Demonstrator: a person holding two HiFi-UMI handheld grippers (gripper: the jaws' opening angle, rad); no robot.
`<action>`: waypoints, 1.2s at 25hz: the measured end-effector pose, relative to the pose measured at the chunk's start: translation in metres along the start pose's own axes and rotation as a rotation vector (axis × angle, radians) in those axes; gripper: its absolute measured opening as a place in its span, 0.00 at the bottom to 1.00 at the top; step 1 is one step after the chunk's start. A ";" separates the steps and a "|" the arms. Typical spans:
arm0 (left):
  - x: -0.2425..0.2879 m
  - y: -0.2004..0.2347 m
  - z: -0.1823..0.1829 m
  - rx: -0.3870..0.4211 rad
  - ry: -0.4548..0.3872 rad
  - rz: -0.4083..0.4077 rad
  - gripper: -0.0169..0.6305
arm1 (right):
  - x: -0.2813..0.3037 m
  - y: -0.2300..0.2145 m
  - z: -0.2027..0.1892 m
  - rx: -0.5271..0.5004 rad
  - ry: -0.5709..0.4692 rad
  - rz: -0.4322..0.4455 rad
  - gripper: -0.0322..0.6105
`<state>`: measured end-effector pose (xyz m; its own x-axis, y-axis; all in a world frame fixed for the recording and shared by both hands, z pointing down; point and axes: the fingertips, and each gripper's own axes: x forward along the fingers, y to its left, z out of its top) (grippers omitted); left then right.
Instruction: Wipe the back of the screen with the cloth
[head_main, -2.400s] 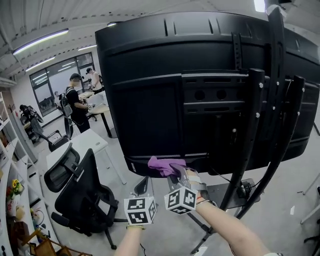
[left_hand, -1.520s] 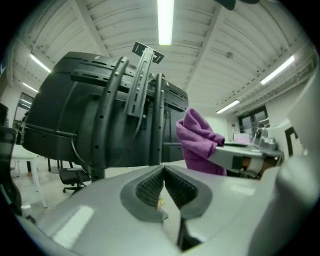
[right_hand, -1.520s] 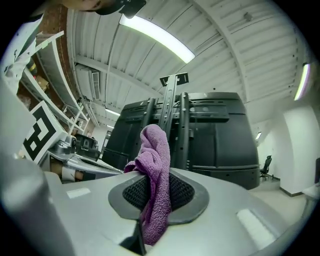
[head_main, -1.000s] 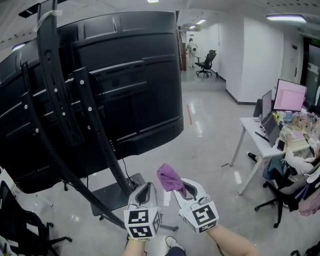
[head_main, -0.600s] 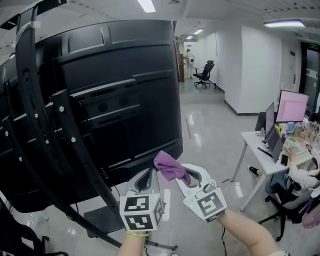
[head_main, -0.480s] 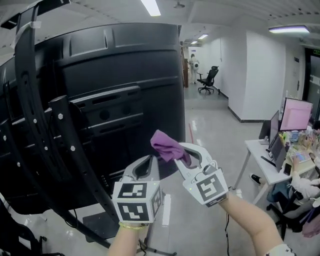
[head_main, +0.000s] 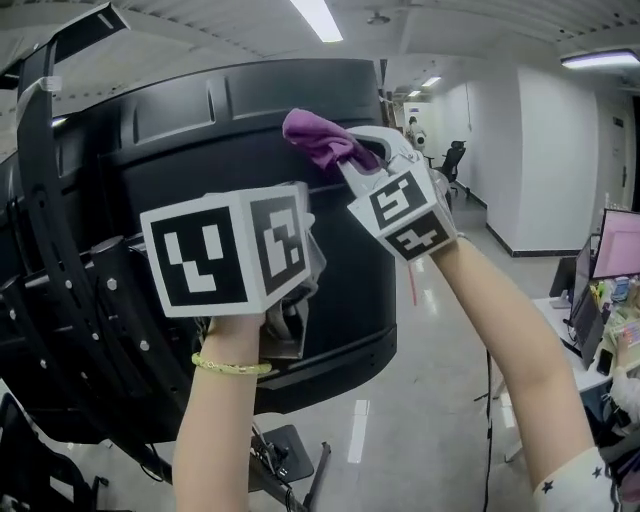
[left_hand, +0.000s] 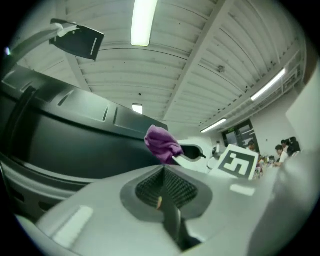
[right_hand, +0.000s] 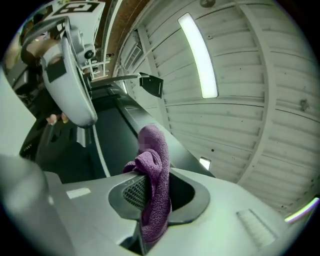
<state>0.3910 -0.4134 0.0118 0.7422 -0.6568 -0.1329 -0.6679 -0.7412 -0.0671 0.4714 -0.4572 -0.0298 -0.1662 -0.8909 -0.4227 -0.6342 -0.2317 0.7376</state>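
1. Ceiling strip lights run above the black screen (head_main: 150, 150) in the head view. The right gripper (head_main: 347, 150), held high, has its fingers clamped on the purple cloth (head_main: 316, 137), which bulges past their tips.
2. Left gripper view: the left gripper (left_hand: 163, 172) has its fingers closed together on nothing, with the cloth ahead of them.
3. Right gripper view: the screen's back lies just beyond the cloth, and whether they touch is unclear. The step looks like the approach. The next move calls for pressing the cloth on and sweeping across.
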 end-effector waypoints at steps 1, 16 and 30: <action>0.002 0.002 0.003 0.011 0.006 0.020 0.04 | 0.008 -0.007 -0.002 -0.009 0.004 -0.011 0.14; -0.007 -0.009 -0.080 0.034 0.069 0.122 0.04 | -0.005 0.081 -0.057 -0.162 0.009 0.139 0.14; -0.038 -0.003 -0.269 0.009 0.092 0.270 0.04 | -0.115 0.251 -0.180 -0.028 0.155 0.362 0.14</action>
<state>0.3793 -0.4234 0.2829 0.5389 -0.8404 -0.0572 -0.8423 -0.5367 -0.0499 0.4676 -0.4835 0.2986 -0.2577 -0.9650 -0.0495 -0.5347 0.0998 0.8391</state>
